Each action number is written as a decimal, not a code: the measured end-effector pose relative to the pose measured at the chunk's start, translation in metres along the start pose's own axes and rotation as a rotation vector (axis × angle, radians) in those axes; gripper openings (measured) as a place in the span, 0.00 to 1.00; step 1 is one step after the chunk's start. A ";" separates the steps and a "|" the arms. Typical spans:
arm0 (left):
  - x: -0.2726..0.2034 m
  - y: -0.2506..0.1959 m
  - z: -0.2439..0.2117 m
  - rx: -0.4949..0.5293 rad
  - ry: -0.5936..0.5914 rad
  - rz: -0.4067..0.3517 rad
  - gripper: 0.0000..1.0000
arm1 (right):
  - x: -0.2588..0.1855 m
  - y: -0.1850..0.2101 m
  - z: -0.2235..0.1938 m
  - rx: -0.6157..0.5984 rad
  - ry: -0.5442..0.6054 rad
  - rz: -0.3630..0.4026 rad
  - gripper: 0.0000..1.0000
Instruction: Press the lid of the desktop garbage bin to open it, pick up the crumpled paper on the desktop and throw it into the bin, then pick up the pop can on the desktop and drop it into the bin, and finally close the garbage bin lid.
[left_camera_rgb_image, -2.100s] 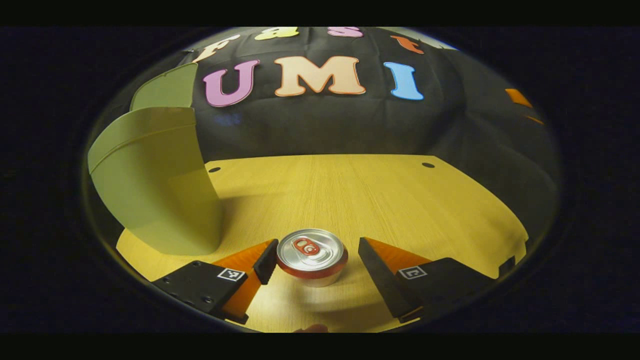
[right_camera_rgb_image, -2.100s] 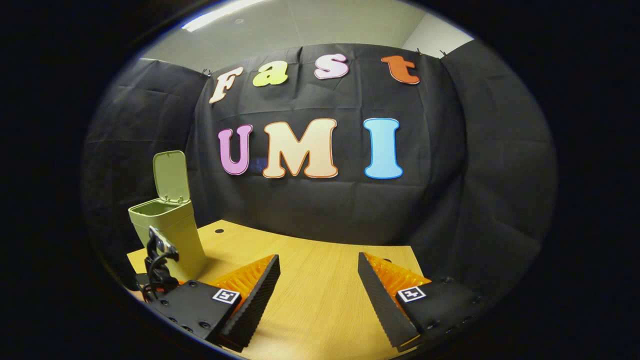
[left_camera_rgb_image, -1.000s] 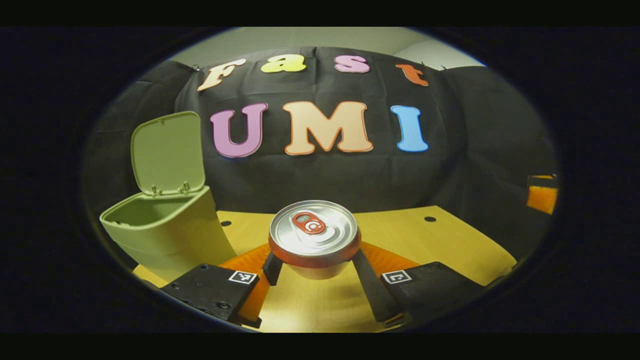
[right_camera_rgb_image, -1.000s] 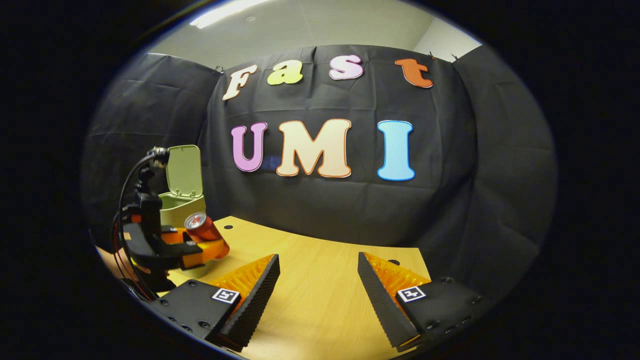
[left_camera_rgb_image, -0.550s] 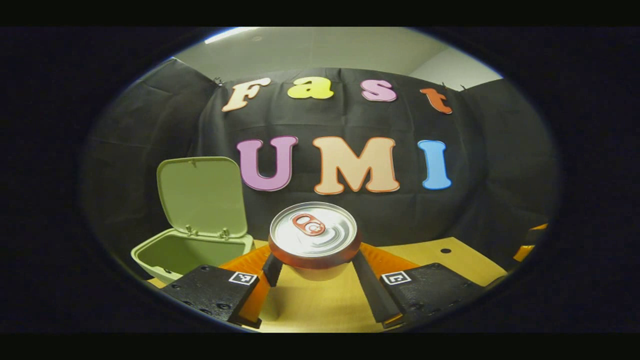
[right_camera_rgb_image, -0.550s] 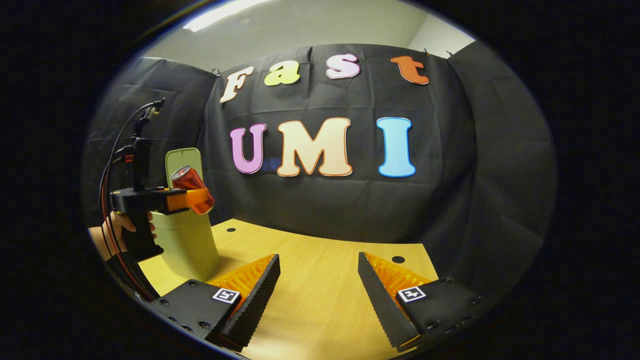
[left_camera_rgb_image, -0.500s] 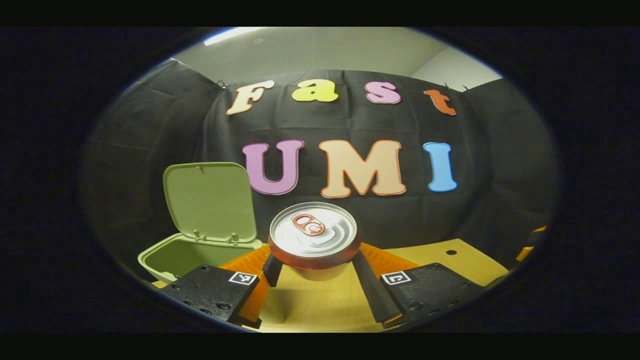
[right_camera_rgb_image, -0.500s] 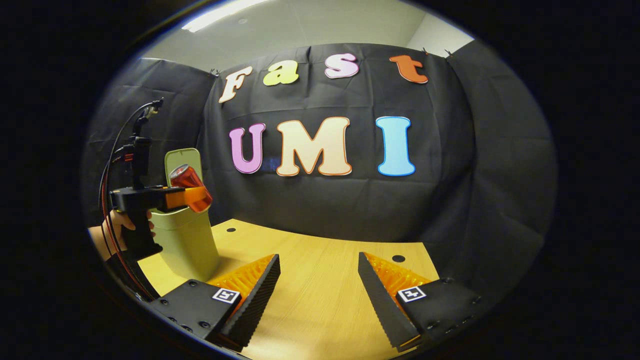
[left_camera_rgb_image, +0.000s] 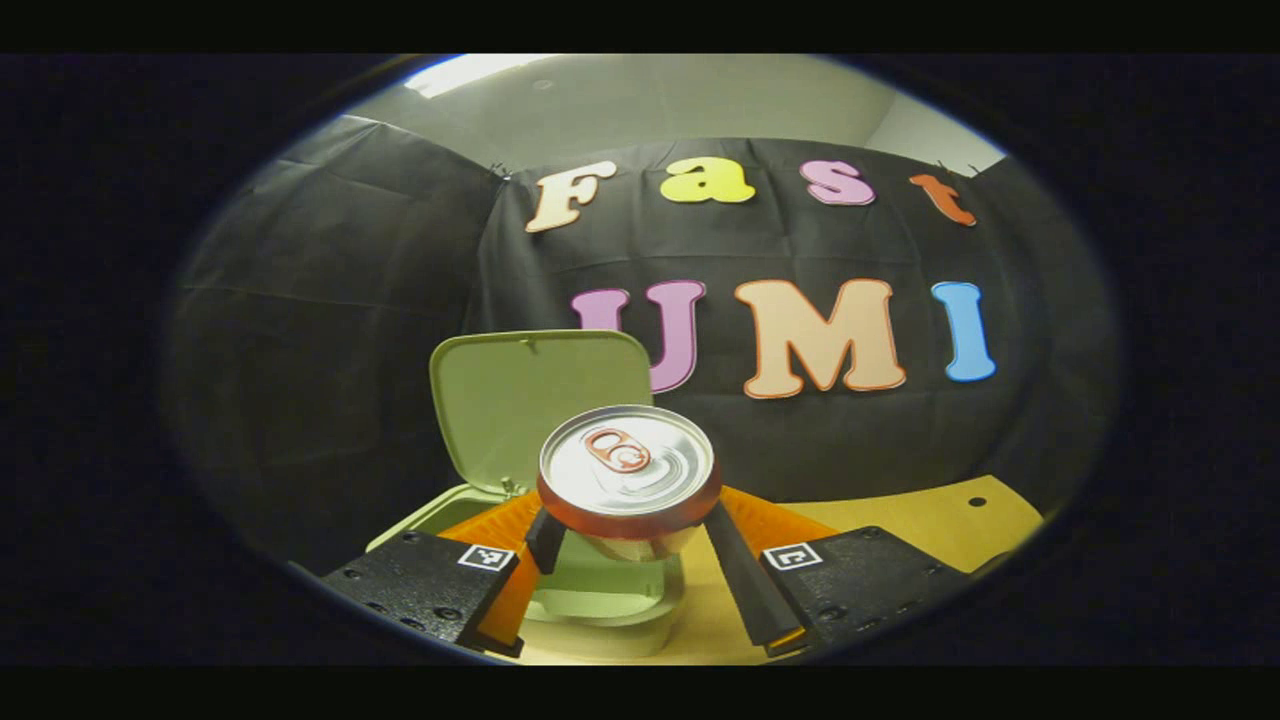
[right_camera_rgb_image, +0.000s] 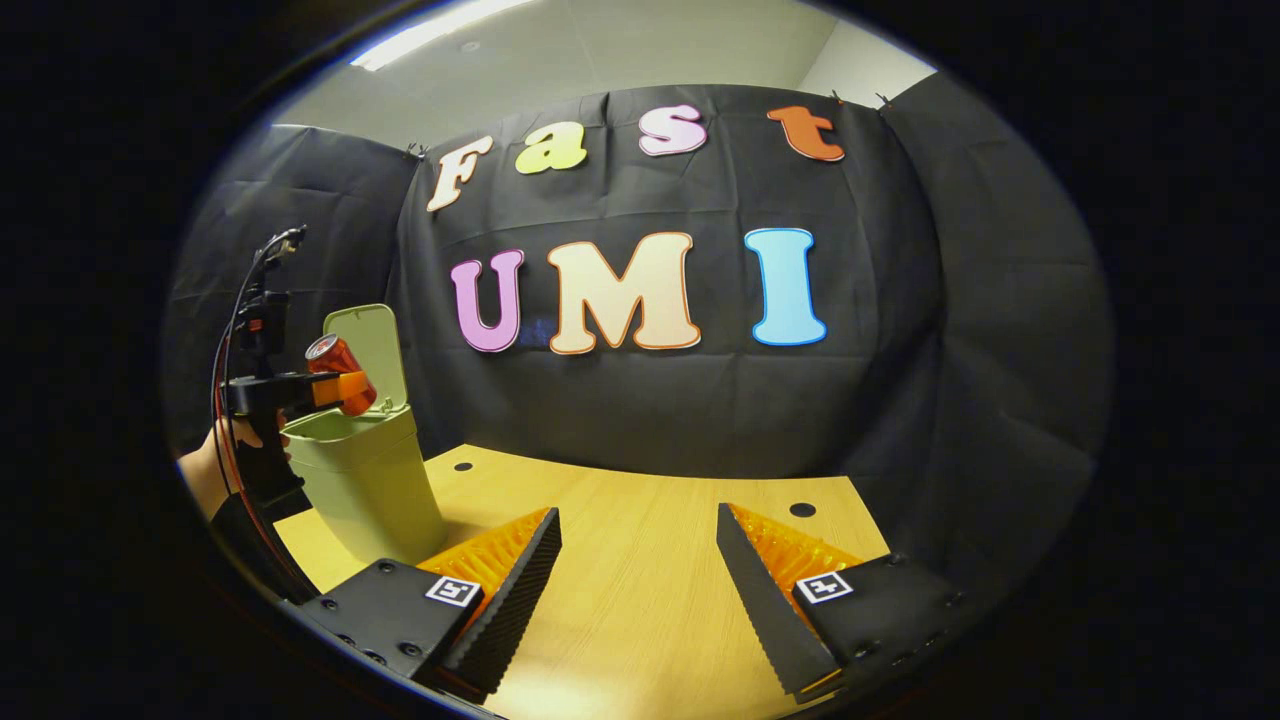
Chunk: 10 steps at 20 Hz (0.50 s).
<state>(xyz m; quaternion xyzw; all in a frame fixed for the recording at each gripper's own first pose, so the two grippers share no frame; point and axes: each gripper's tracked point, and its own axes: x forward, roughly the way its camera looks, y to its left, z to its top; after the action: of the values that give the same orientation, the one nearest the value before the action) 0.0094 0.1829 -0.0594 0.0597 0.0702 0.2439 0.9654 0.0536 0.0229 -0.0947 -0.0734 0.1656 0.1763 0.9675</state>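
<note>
A red pop can (left_camera_rgb_image: 628, 470) with a silver top is held between the fingers of my left gripper (left_camera_rgb_image: 630, 535), which is shut on it. The can hangs over the open mouth of the green bin (left_camera_rgb_image: 600, 600), whose lid (left_camera_rgb_image: 535, 395) stands upright behind it. In the right gripper view the same can (right_camera_rgb_image: 338, 360) sits just above the bin (right_camera_rgb_image: 370, 480), held by the left gripper (right_camera_rgb_image: 340, 390) in a person's hand (right_camera_rgb_image: 215, 455). My right gripper (right_camera_rgb_image: 638, 560) is open over the wooden table (right_camera_rgb_image: 640, 620), with nothing between its fingers.
The bin stands at the table's left end, near the black cloth wall. Two small round holes (right_camera_rgb_image: 802, 510) mark the back of the tabletop. The table stretches bare from the bin to my right gripper.
My left gripper shut on the can, lifted it off the table and carried it left until it hangs over the open bin. The right gripper has barely moved.
</note>
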 end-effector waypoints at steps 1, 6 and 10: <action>0.002 0.009 -0.005 0.004 0.010 0.016 0.75 | 0.000 0.003 -0.001 -0.001 0.002 0.002 0.98; 0.005 0.041 -0.024 -0.007 0.036 0.063 0.79 | 0.004 0.016 0.001 -0.011 0.006 0.004 0.98; 0.006 0.052 -0.017 -0.004 0.017 0.047 0.93 | 0.008 0.031 0.005 0.001 -0.005 -0.015 0.98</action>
<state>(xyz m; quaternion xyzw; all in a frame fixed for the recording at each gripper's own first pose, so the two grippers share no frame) -0.0123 0.2320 -0.0686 0.0573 0.0763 0.2673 0.9589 0.0514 0.0553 -0.0951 -0.0735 0.1630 0.1694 0.9692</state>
